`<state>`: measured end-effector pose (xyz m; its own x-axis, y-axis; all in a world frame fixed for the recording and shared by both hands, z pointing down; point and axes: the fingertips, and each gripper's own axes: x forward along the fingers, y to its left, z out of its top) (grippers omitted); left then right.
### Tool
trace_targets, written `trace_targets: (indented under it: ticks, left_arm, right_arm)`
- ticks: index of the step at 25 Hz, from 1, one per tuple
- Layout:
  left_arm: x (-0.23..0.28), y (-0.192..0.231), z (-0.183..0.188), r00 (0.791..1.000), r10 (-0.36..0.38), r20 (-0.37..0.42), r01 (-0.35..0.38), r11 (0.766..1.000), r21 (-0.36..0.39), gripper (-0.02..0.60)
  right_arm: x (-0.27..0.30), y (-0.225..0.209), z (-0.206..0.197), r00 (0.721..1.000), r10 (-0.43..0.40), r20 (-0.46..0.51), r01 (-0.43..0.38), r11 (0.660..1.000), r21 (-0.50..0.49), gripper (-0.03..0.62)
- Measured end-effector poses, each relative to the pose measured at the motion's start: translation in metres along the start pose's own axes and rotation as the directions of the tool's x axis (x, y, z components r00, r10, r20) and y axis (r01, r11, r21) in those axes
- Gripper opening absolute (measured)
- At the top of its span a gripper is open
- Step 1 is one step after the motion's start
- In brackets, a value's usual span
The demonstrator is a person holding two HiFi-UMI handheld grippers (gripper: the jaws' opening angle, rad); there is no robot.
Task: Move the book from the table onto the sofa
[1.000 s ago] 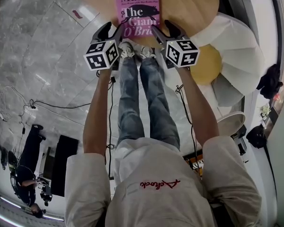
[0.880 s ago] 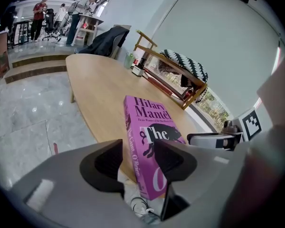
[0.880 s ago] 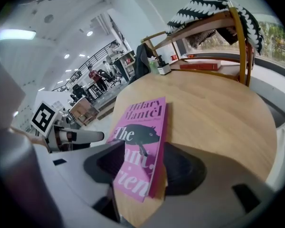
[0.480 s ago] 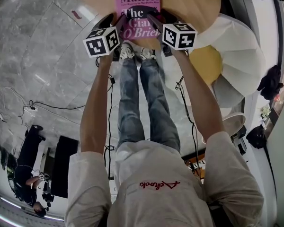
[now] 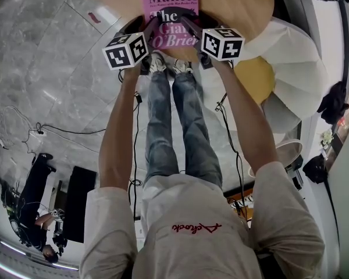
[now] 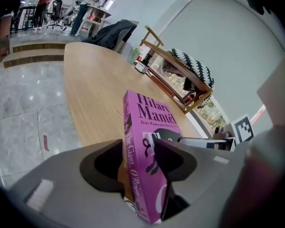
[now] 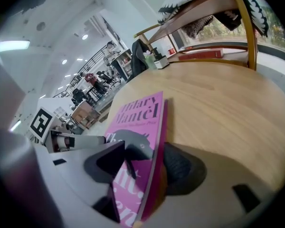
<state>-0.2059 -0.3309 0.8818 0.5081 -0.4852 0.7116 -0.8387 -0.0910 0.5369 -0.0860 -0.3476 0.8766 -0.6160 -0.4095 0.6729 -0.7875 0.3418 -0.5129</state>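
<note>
A pink paperback book [image 5: 168,2] lies on the round wooden table [image 5: 235,4], its near end over the table's edge. My left gripper [image 5: 150,28] grips the book's near left corner and my right gripper [image 5: 189,25] its near right corner. In the left gripper view the book [image 6: 152,120] runs spine-first between the jaws of the left gripper [image 6: 140,163], one jaw on the cover and one against the underside. The right gripper view shows the book [image 7: 135,115] the same way, its open edge clamped in the right gripper [image 7: 145,163].
A white upholstered seat [image 5: 294,63] with a yellow cushion [image 5: 253,77] stands right of the table. Cables [image 5: 64,129] trail over the grey stone floor at left. A wooden rack with a black-and-white cloth [image 6: 183,70] stands behind the table, with small bottles [image 6: 141,63] beside it.
Both grippers have moved forward from the table's edge onto the book's near corners and their jaws have closed on it. The book has not shifted.
</note>
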Motion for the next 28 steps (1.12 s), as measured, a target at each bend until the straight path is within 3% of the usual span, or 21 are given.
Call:
trace_targets:
  ticks: [4, 28]
  left_arm:
    - [0.002, -0.002, -0.001, 1.0, -0.02, -0.001, 0.02, 1.0, -0.016, 0.195]
    - [-0.013, -0.015, -0.001, 0.999, 0.029, 0.038, -0.03, 1.0, 0.004, 0.186]
  right_arm:
    - [0.0, 0.0, 0.0, 1.0, -0.003, 0.001, 0.003, 1.0, -0.008, 0.225]
    - [-0.016, 0.013, 0.004, 0.999, -0.036, 0.024, 0.036, 0.999, 0.005, 0.198]
